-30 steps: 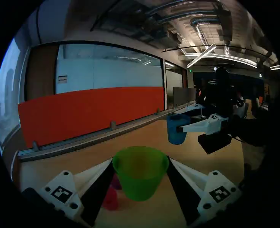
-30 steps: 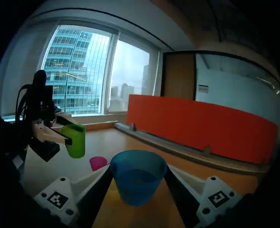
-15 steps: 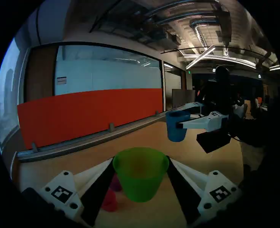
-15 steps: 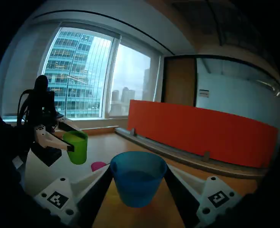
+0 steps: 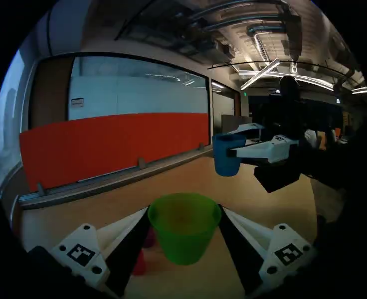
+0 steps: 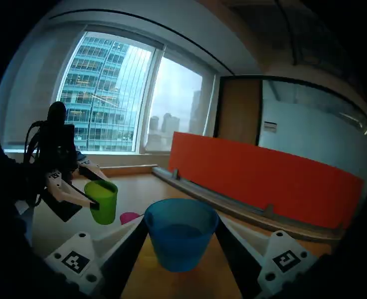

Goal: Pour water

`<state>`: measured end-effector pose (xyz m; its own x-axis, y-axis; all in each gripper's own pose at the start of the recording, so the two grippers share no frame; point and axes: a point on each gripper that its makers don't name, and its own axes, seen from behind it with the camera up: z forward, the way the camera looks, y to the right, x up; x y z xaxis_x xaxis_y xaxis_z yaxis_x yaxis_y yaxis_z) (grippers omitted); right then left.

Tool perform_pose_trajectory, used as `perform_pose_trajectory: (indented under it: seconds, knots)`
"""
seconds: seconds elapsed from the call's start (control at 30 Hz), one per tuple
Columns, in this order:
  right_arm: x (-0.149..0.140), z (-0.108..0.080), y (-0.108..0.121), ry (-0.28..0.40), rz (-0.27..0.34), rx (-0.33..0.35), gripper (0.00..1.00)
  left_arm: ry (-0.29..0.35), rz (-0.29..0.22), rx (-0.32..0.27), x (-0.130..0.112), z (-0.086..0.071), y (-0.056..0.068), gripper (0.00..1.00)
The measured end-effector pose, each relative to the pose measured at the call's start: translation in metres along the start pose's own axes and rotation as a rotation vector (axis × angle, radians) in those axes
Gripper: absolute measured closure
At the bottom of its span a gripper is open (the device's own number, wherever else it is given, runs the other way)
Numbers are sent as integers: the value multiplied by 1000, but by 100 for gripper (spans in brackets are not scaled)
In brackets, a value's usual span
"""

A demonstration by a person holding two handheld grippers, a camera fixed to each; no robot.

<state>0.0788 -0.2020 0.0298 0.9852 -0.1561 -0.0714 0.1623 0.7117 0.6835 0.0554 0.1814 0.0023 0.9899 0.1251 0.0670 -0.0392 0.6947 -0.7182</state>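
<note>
- In the left gripper view, our left tool (image 5: 183, 211) was squeezed onto the green cup (image 5: 184, 235), with one finger on each side.
- The green cup stood up straight, above the counter (image 5: 133, 187). We saw no water in it.
- Farther off, the right tool (image 5: 232, 146) held the blue cup (image 5: 226, 155) in the air, straight up too. The two cups were well apart.
- A pink cup (image 5: 139, 261) sat low on the counter, just under our left finger. We thought we should keep clear of it.
- In the right gripper view, our right tool (image 6: 181, 223) was clamped on the blue cup (image 6: 181, 245). There was water (image 6: 181, 231) inside it, a bit below the rim.
- The left tool (image 6: 96, 198) held the green cup (image 6: 102, 202) off to one side, near the pink cup (image 6: 128, 218).
- We thought the next job was to bring the blue rim over the green cup.
- To do it well, we should move slowly, so no water slops out on the way.
- Then we should tip the blue cup a little at a time and hold the green cup still.
- The counter (image 6: 148, 187) looked wide and bare between the cups, so there was room to move.
- The orange wall (image 6: 263, 184) and its rail stood at the far edge, well away from both cups.
</note>
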Motion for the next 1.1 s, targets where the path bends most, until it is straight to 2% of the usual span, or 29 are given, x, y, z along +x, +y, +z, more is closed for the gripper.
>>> perform_pose_trajectory:
  seconds: [0.3, 0.8, 1.1]
  knots:
    - [12, -2, -3, 0, -65, 16, 8, -11, -1, -22, -10, 5, 9, 10]
    - [41, 0, -9, 5, -202, 38, 8, 11, -15, -56, -8, 12, 28, 10]
    - [59, 3, -6, 6, -307, 34, 8, 33, -13, -72, -2, 16, 37, 10]
